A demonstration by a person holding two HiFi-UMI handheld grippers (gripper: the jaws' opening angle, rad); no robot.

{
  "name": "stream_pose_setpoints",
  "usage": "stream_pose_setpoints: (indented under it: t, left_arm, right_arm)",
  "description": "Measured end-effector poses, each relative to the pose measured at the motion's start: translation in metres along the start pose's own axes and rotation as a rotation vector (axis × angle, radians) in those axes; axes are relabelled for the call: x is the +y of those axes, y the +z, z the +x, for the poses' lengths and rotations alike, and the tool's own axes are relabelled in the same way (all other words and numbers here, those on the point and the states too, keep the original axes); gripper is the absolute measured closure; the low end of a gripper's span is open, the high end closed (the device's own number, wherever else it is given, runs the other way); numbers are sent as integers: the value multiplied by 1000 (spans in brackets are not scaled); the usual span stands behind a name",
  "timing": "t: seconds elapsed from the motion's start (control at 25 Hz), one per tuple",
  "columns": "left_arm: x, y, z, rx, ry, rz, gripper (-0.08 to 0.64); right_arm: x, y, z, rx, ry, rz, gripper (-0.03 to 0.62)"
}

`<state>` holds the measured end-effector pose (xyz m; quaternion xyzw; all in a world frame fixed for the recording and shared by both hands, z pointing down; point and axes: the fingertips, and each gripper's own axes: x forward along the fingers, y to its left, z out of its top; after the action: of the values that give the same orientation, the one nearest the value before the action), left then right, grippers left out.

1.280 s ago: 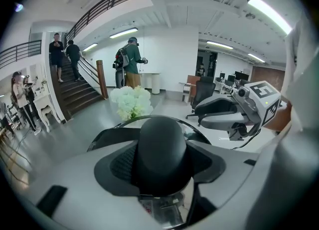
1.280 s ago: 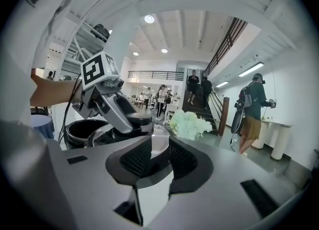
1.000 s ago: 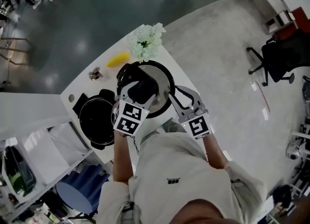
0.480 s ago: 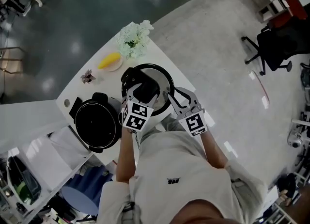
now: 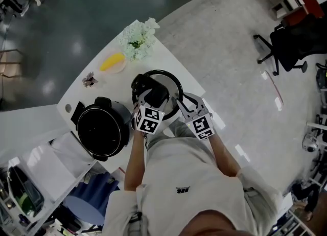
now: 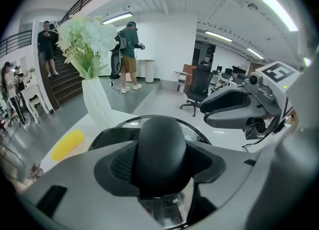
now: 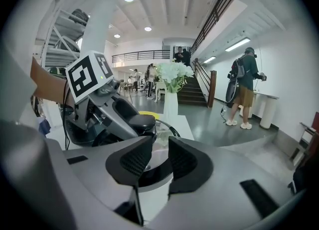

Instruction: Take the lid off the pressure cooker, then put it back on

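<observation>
Left claw: your left gripper (image 6: 162,163) is clamped on the lid's black knob (image 6: 162,142). Both ribbed pads (image 6: 119,163) press against its sides.
Right claw: your right gripper (image 7: 158,160) holds its jaws a narrow slit apart. The lid's dark rim shows in that slit, but you cannot tell whether the jaws press on it.
Lid: the lid (image 5: 170,84), glass with a black rim, sits roughly level under your left gripper. It is over the near right part of the white table (image 5: 168,59). Whether it touches the tabletop cannot be told.
Cooker: the pressure cooker (image 5: 102,132) stands uncovered on the table, just left of the lid in the head view, with its dark inside showing.
Beyond the lid: a white vase of pale flowers (image 5: 137,38) stands at the table's far edge, with a yellow object (image 5: 112,62) to its left.
Room: an office chair (image 5: 291,46) stands on the floor well to your right. People (image 6: 130,57) stand in the background.
</observation>
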<state>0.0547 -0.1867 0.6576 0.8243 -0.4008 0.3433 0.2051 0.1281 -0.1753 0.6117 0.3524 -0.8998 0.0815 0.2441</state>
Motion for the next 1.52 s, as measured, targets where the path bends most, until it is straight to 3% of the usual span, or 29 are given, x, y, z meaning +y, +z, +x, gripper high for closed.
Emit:
stream_pose_setpoints:
  t: [0.76, 1.32, 1.52]
  left_arm:
    - [0, -46, 48, 48, 32, -27, 272]
    - [0, -55, 56, 33, 28, -35, 270]
    - [1, -53, 52, 35, 60, -17, 245]
  right_arm:
    - [3, -53, 19, 89, 16, 25, 486]
    - [4, -61, 17, 109, 10, 29, 486]
    - [7, -55, 16, 94, 7, 23, 485]
